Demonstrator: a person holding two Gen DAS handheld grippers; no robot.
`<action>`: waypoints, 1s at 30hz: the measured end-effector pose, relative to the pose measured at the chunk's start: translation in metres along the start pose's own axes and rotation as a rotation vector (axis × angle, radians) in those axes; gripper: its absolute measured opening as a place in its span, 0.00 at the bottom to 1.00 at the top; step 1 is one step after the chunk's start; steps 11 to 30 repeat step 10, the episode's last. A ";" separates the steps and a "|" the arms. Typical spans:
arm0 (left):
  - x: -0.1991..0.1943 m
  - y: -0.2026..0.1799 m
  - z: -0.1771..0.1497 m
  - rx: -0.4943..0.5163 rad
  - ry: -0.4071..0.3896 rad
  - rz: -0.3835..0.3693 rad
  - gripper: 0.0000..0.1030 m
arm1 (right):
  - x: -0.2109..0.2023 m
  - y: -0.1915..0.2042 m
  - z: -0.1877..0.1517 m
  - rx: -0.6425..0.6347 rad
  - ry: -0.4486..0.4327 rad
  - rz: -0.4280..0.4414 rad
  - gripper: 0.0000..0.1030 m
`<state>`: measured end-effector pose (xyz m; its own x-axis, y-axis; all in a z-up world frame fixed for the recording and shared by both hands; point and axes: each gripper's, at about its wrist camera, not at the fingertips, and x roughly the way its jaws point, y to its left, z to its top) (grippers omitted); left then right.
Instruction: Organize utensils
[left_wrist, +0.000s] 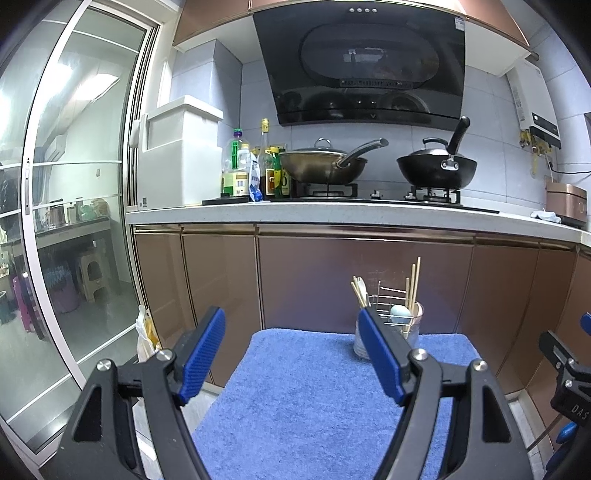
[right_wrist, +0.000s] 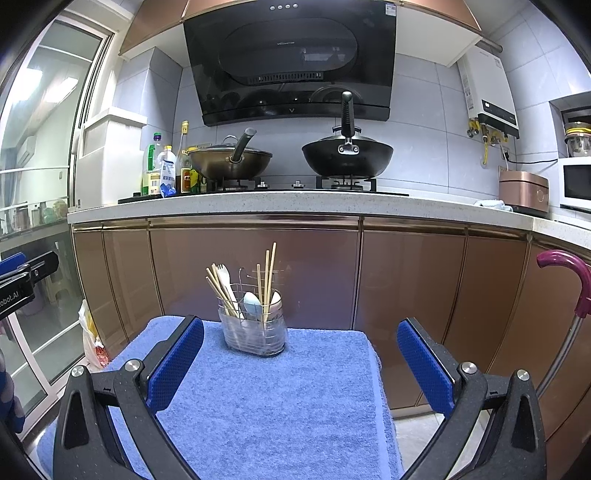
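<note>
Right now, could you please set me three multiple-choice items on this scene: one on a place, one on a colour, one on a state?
1. Where does the utensil caddy stand?
A. On the blue towel
B. On the counter
C. On the stove

2. What colour are the gripper pads?
A. Red
B. Blue
C. Green

3. How does the right gripper stand?
A. Shut on a chopstick
B. Shut on the caddy
C. Open, holding nothing

Answers:
1 A, the caddy sits at the towel's far edge, below the counter.
2 B, both wrist views show blue textured pads.
3 C, its jaws stand wide apart with only towel between them.
</note>
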<state>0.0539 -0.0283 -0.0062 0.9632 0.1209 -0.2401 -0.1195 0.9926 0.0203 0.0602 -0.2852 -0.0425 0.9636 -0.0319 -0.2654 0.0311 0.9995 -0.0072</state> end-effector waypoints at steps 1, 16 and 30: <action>0.000 0.001 0.001 -0.001 -0.001 0.000 0.71 | 0.000 0.000 0.000 -0.001 0.000 -0.001 1.00; -0.008 0.004 0.008 -0.009 -0.020 -0.010 0.71 | -0.003 0.002 0.005 -0.009 -0.005 -0.011 1.00; -0.008 0.004 0.008 -0.009 -0.020 -0.010 0.71 | -0.003 0.002 0.005 -0.009 -0.005 -0.011 1.00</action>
